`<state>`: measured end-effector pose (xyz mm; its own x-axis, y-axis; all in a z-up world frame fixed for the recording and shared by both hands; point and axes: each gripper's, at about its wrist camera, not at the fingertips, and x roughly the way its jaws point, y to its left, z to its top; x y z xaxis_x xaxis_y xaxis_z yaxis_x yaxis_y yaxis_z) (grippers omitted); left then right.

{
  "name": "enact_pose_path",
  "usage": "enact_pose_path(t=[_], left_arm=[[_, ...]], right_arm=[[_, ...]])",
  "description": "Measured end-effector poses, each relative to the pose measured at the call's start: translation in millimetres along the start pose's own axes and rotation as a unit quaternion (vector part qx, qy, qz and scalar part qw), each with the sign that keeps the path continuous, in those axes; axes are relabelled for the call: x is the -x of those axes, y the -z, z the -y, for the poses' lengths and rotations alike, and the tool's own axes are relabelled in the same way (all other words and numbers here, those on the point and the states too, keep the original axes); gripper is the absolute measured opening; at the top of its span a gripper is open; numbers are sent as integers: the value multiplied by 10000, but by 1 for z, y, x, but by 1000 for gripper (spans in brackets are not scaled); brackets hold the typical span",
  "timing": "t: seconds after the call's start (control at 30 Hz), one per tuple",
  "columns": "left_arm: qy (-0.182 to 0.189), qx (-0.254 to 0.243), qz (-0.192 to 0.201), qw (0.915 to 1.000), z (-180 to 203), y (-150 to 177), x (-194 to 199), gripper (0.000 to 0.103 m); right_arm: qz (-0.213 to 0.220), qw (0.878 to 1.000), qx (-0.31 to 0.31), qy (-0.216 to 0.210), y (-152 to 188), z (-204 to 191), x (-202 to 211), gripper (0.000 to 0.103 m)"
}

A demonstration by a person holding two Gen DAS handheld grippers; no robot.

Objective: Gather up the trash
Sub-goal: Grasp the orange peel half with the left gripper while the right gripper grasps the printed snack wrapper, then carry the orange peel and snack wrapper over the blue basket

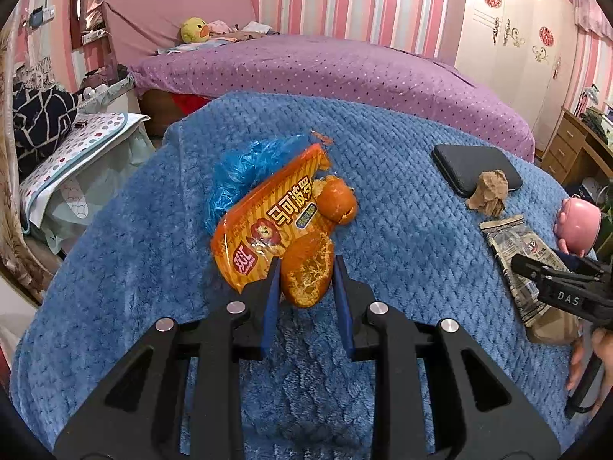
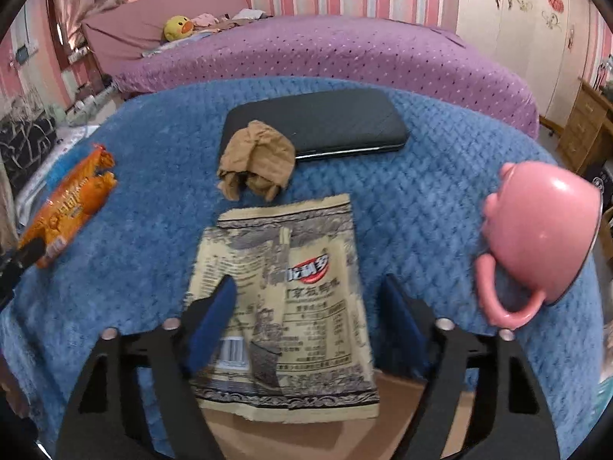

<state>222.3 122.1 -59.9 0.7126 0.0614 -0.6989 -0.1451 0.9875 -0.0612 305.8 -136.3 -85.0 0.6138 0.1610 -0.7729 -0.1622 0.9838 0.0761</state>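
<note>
Peel (image 1: 306,274) in left claw (image 1: 306,268) only.

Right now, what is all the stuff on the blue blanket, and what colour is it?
orange peel: two pieces, orange, one between the left pads, one on the wrapper
snack wrapper: one, orange, left side
plastic bag: one, blue, under the wrapper
snack packet: one, beige, near edge
crumpled paper: one, brown, against the case
case: one, black, far side
mug: one, pink, right edge
left hand-held gripper: shut on peel
right hand-held gripper: open over packet
</note>
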Motion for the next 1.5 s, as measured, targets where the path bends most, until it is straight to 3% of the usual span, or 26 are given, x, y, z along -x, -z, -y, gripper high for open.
enact_pose_path(t=[0.23,0.3,0.57,0.87,1.07,1.1,1.13,1.27,1.5], left_arm=[[14,56,56,10000,-2,-1,5,25],[9,65,65,10000,-1,-2,7,25],[-16,28,142,9999,5,-3,16,25],[174,-43,215,9996,27,3,32,25],[390,-286,212,9986,62,14,44,25],[415,-343,226,9983,68,15,46,25],[453,-408,244,9978,76,18,48,25],[774,-545,177,9954,104,28,55,25],[997,-872,35,9912,143,50,57,25]], right_arm=[[135,9986,517,62,3,-18,4,31],[226,9979,593,96,3,-22,9,25],[720,9946,735,142,10,-14,60,22],[1170,9921,409,184,38,26,126,22],[1315,9904,141,398,69,63,166,21],[1320,9903,66,434,75,72,172,13],[1326,9901,-10,465,79,79,177,13],[1341,9890,-298,542,99,108,189,9],[1329,9874,-552,652,121,140,194,8]])
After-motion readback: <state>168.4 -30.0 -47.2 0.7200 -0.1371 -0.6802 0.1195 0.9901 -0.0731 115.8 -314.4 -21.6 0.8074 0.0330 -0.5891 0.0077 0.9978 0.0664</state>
